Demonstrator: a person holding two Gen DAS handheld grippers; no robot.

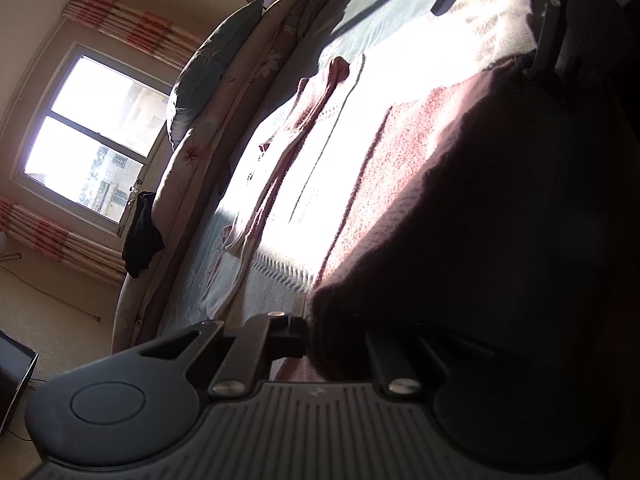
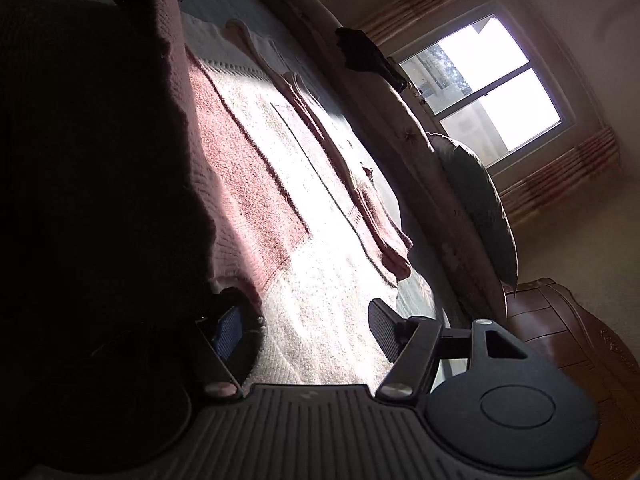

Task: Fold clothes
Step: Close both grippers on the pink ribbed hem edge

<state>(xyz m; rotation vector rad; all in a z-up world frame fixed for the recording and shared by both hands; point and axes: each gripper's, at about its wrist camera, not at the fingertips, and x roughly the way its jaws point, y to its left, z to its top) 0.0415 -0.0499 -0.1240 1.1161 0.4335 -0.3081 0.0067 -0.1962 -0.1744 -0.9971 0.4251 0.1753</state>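
Nubbly knit sweater [image 1: 400, 152] — glossy carved wood headboard [image 2: 560, 328], matt plastic fingers [image 2: 386, 330]

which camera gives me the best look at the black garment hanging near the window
The left wrist view. There the black garment hangs in full outline over the bed's padded edge, clear against the pale wall below the window. The right wrist view shows it too, but more stretched and partly merged with shadow.

Both wrist views low over one bed [image 1: 240, 216]

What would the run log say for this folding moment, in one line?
left hand-held gripper: shut on knit sweater | right hand-held gripper: open, nothing between pads | sweater lies on bed | fold unfinished
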